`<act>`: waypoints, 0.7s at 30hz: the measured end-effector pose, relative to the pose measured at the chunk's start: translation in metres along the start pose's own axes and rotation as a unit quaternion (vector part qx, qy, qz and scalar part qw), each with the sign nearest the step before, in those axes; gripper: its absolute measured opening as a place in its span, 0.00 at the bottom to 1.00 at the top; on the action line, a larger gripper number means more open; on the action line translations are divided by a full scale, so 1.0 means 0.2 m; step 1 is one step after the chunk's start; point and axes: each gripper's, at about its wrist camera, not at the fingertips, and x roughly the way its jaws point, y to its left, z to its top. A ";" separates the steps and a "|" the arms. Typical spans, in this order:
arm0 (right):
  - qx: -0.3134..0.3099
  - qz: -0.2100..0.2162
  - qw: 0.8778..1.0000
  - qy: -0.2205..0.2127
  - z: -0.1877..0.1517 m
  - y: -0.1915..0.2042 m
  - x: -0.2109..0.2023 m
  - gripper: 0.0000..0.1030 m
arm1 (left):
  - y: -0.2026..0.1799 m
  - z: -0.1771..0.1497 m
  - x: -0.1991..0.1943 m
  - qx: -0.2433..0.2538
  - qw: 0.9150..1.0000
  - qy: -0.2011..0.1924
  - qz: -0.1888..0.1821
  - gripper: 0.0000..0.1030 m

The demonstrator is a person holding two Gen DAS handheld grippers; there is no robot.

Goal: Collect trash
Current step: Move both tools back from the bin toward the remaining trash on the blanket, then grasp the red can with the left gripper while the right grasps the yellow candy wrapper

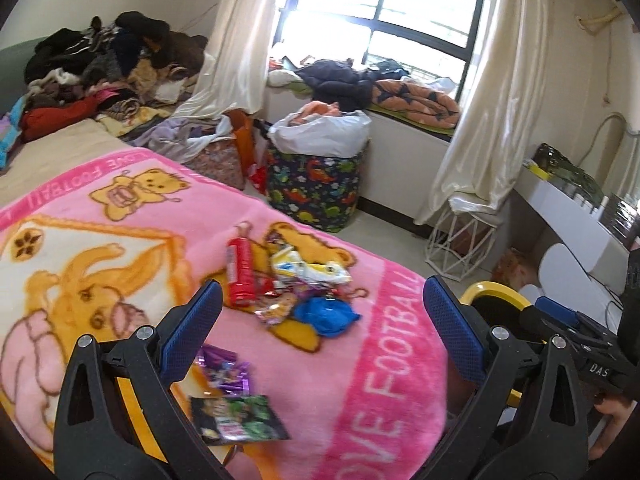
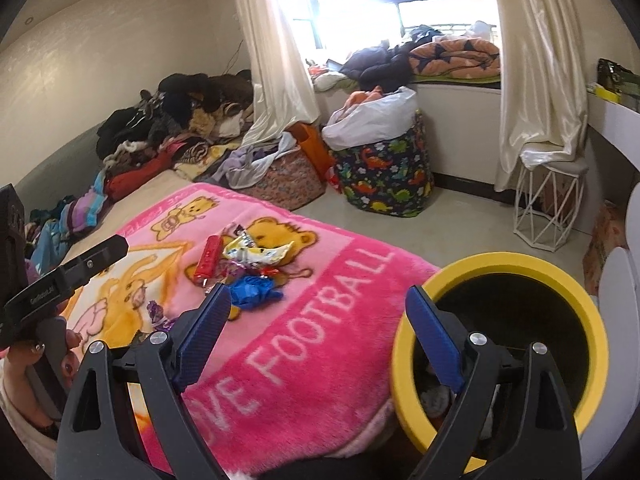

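Closest to me, my left gripper [image 1: 320, 320] has its blue-padded jaws spread wide with nothing between them, hovering over the near end of the pink blanket [image 1: 360, 380]. My right gripper [image 2: 320, 336] is spread just as wide and empty, its right finger hanging over the rim of the yellow bin [image 2: 404, 392], which stands just beside the blanket's edge and has a dark inside with a few scraps at the bottom.

Nearest on the blanket I see a flat green and black packet [image 1: 240, 416] lying beside a crinkled purple wrapper [image 1: 228, 372], both just ahead of my left finger.

A little farther on sits the main trash heap: a red tube-shaped pack [image 1: 240, 276] lying lengthwise, a crumpled white and yellow wrapper [image 1: 308, 270] next to it, a small shiny printed wrapper [image 1: 276, 310] below those, and a scrunched blue plastic wad [image 1: 326, 314] touching the cluster's near side. They all lie on the bear printed on the blanket.

Beyond the bed, a dinosaur-print basket [image 1: 316, 192] with a white bag [image 1: 320, 132] stuffed in it stands on the floor, a clothes pile [image 1: 112, 64] lies at the bed's far end, and cream curtains [image 1: 492, 92] frame the bright window [image 1: 380, 0].
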 end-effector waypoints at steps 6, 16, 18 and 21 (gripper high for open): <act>-0.018 0.014 1.000 0.009 0.04 0.08 0.13 0.84 | 0.12 0.02 0.03 -0.004 1.000 0.004 0.025 0.90; -0.008 0.013 0.999 0.036 0.13 0.11 0.44 0.84 | 0.26 0.04 0.18 -0.020 0.998 0.030 0.047 0.90; -0.001 0.009 0.999 0.039 0.16 0.10 0.51 0.84 | 0.27 0.05 0.23 -0.023 0.998 0.039 0.048 0.89; 0.018 0.012 0.998 0.054 0.19 0.08 0.65 0.82 | 0.29 0.06 0.33 -0.024 0.997 0.056 0.049 0.81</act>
